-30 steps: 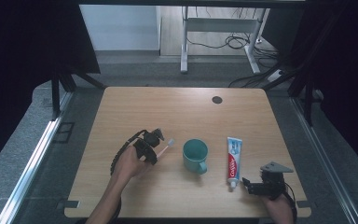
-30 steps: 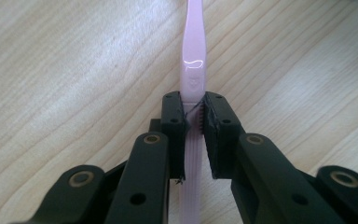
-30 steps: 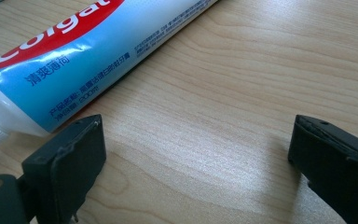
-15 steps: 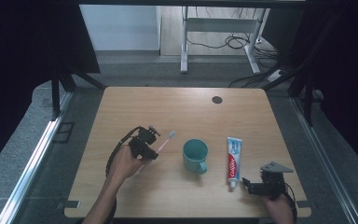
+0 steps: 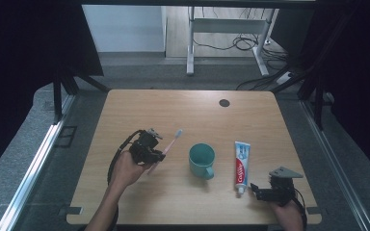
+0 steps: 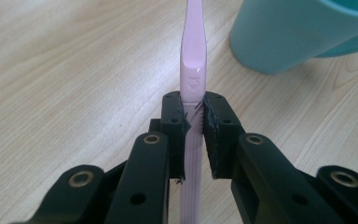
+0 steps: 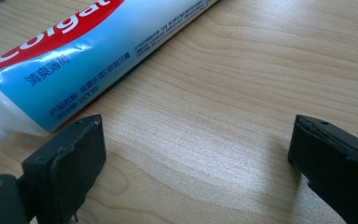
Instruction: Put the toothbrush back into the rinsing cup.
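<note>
- At table left, in the high view: left gripper raised in the hand, clamped on a pink toothbrush slanting up and right, head toward the far edge.
- Up close in the left gripper view: black jaws pressed on the toothbrush handle at its ribbed part, smooth pink neck running on ahead, cup wall at upper right.
- Just right of the brush: teal cup, round, smooth, handle toward the near edge.
- Further right, apart from the cup: tube flat on the wood, cap toward the person.
- Near the front right corner: right gripper released, jaws wide apart, low by the table.
- In the right gripper view: glossy tube with red and blue print, cap end just beside one jaw, bare grained wood between the jaws.
- Far half of the table: open wood, one dark round hole near the far edge.
</note>
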Demonstrator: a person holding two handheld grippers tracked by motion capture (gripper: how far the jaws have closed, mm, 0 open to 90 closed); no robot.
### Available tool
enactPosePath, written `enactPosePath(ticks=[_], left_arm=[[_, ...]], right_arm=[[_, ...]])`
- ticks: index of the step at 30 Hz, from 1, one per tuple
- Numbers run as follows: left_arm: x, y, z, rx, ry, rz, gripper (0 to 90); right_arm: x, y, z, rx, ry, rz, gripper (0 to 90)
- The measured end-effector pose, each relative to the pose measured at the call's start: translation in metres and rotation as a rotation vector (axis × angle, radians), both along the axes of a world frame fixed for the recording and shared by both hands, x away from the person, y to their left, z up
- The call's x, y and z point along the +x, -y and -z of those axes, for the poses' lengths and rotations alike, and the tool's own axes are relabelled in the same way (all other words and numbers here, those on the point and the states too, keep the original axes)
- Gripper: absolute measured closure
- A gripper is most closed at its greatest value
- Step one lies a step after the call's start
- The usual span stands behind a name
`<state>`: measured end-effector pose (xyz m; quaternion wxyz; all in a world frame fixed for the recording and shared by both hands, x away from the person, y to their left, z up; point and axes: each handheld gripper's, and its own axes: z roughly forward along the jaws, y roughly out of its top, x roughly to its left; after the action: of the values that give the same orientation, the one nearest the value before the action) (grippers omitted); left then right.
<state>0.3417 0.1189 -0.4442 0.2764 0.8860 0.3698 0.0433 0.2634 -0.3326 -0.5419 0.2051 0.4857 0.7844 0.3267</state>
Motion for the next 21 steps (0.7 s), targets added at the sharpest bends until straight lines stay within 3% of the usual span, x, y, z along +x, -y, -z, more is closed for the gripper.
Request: enactPosePath(ticks=[21], left_arm=[[-0.01, -0.001, -0.018, -0.129, 0.127, 0.019, 79.4]], right_arm=[[0.0, 0.0, 0.0, 0.0, 0.002, 0.0, 3.9]])
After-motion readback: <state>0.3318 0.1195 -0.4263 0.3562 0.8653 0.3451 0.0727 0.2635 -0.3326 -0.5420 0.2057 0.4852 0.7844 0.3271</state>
